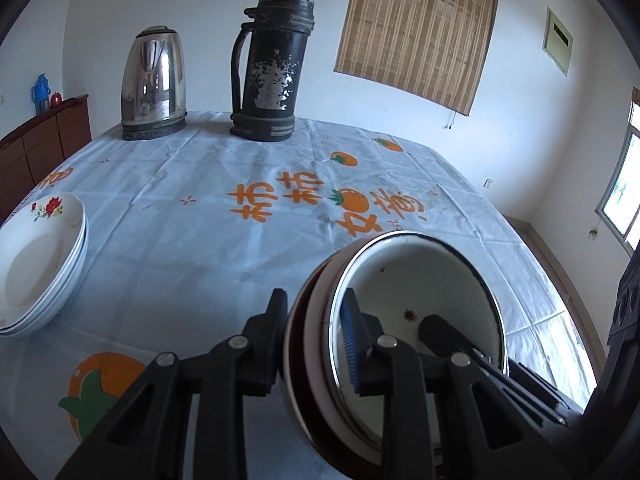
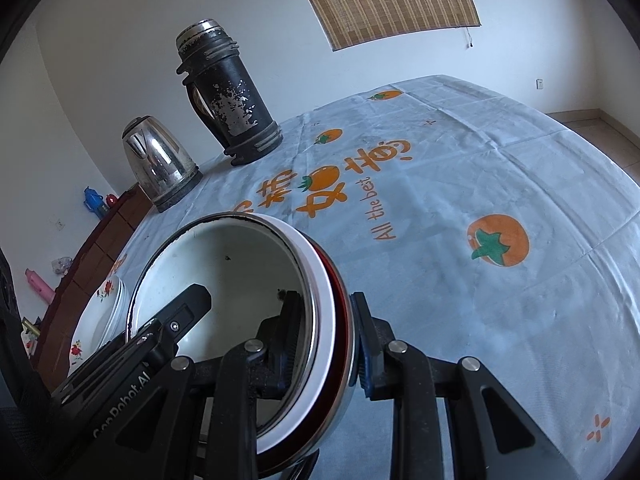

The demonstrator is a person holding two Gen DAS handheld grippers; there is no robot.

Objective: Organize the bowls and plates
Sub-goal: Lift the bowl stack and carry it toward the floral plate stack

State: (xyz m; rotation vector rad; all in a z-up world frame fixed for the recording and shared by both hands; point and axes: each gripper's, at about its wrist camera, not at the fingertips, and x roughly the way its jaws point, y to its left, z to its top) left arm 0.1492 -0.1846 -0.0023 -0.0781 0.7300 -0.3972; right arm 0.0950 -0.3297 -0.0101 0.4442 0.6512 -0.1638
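Orange "All the best" lettering [image 2: 378,210] on tablecloth [image 2: 500,152], beside gripped bowls [image 2: 320,300].

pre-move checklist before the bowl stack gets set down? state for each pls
1. Left gripper on the stack of nested bowls: one finger inside, one outside the rim. Ok.
2. Right gripper on the opposite rim of the stack, same straddle. Ok.
3. Bowls nested together: rims look aligned, no visible gap. Ok.
4. Stack clear of or resting on the tablecloth: bottom hidden behind the grippers. Cannot tell.
5. Stack of plates sits apart at the left, not touching the bowls. Ok.
6. Kettle and thermos upright at the far edge, away from the bowls. Ok.
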